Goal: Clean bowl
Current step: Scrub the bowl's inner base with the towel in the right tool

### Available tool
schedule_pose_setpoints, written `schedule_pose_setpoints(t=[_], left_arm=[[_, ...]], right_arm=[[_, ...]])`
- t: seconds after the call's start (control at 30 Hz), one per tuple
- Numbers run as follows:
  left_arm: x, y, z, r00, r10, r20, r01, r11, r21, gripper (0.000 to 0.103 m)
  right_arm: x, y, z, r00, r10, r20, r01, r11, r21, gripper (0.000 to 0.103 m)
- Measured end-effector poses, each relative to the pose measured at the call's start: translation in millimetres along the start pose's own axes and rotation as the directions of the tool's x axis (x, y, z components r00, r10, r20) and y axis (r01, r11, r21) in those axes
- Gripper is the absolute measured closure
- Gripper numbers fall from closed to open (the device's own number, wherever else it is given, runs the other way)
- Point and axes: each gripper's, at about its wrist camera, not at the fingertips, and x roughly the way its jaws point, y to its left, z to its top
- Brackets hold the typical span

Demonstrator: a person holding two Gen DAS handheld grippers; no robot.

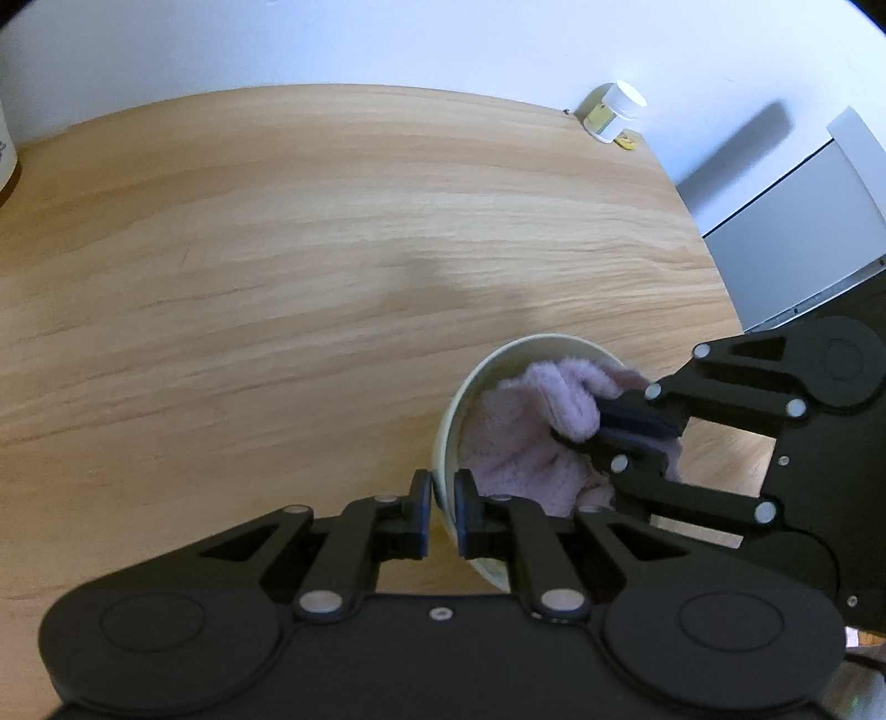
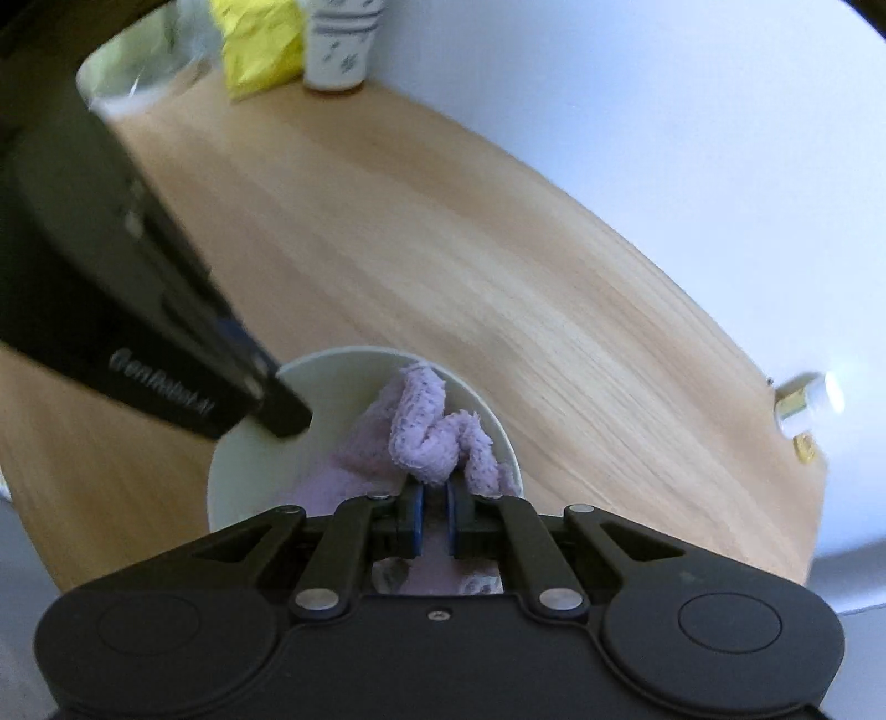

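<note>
A light wood-grain desk (image 1: 277,249) carries everything. A pale bowl (image 1: 531,346) sits on it near the front edge. At the far right corner stands a small white-capped jar (image 1: 614,111). Along the far left edge are a patterned cup (image 2: 340,44), a crumpled yellow packet (image 2: 257,44) and a pale green container (image 2: 127,66).

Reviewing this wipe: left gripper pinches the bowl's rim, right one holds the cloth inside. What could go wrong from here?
1. The left gripper pinches only the thin rim of the bowl; a hard wipe might tip it or pull it free.
2. The right gripper grips just a fold of the cloth, so it may bunch up and miss parts of the inside.
</note>
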Motion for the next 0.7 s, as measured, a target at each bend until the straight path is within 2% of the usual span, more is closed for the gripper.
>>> schedule_pose_setpoints(t=[0.13,0.23,0.33,0.47,0.53,0.57,0.7], left_arm=[[0.9,0.2,1.0,1.0,-0.007,-0.001,0.007,1.0,0.004,0.096],[1.2,3.3,0.2,1.0,-0.021,-0.002,0.021,1.0,-0.001,0.096],[1.2,4.8,0.1,1.0,-0.021,-0.001,0.021,1.0,-0.02,0.097],[1.2,6.9,-0.7,1.0,-0.027,0.0,0.027,0.999,-0.036,0.097],[0.5,8.4,-1.1,0.999,-0.032,-0.001,0.032,0.998,-0.051,0.097],[0.4,8.1,-1.2,1.0,-0.028,0.0,0.028,0.998,-0.056,0.097],[0.3,6.7,-1.0,1.0,-0.019,0.003,0.019,0.998,-0.055,0.097]], right_arm=[[25.5,11.1,19.1,0.994,0.065,-0.084,-0.071,0.995,-0.074,0.096],[31.4,12.7,14.6,0.979,0.16,-0.124,-0.184,0.96,-0.21,0.095],[32.8,10.6,18.4,0.968,0.198,-0.154,-0.232,0.94,-0.249,0.095],[40.3,-4.3,25.1,0.924,0.332,-0.187,-0.362,0.918,-0.162,0.095],[42.0,-13.2,27.0,0.901,0.404,-0.161,-0.42,0.904,-0.083,0.094],[48.2,-19.9,26.0,0.866,0.477,-0.149,-0.481,0.877,0.015,0.095],[55.1,-26.3,25.7,0.839,0.54,-0.066,-0.529,0.838,0.134,0.094]])
